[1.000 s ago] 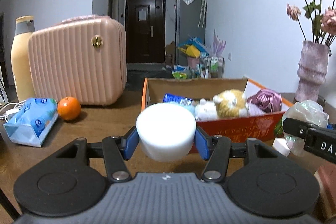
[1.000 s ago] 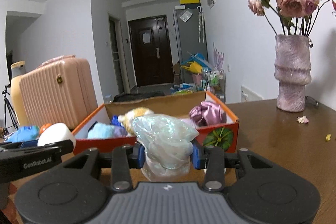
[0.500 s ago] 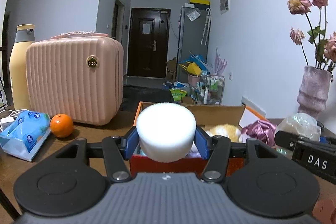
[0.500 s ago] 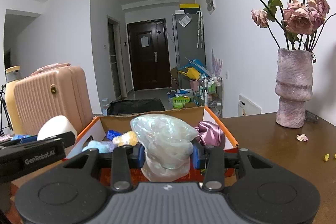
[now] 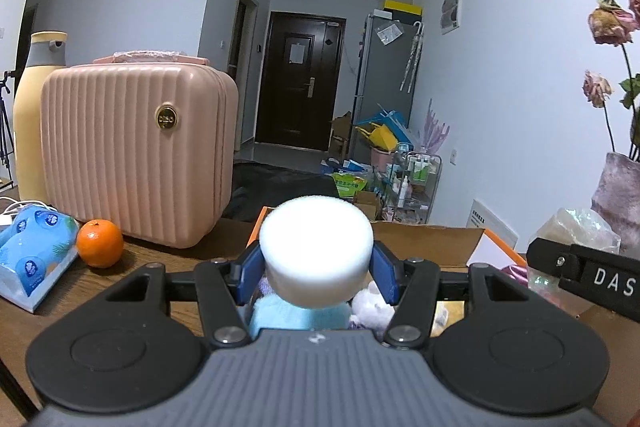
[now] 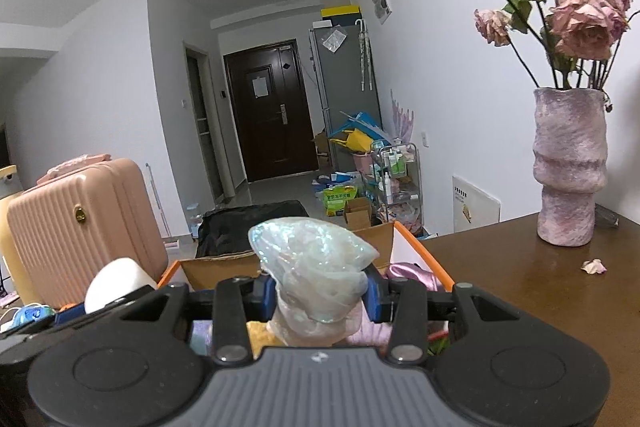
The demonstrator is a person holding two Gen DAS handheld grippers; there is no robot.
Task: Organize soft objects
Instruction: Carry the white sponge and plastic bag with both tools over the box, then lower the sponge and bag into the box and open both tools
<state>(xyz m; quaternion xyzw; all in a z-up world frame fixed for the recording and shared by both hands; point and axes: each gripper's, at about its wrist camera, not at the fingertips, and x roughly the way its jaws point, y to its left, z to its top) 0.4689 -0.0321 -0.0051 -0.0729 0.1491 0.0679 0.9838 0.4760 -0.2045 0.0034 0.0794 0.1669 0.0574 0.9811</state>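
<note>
Brown wooden table (image 6: 520, 291); pink case (image 5: 136, 155), orange (image 5: 99, 243), tissue pack (image 5: 34, 259), cardboard box (image 5: 432, 243), vase (image 6: 570, 167)

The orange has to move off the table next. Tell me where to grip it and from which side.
Grip the orange across its widest middle, coming from above or from the near side. It is round, so any pair of opposite sides serves, but the tissue pack crowds its left and the pink case stands close behind. Both fingers are full now, so free one first.

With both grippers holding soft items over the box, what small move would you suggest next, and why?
Probably lower the left gripper slightly and release the white sponge into the orange box: it is clamped between the pads, directly above the plush toys.
</note>
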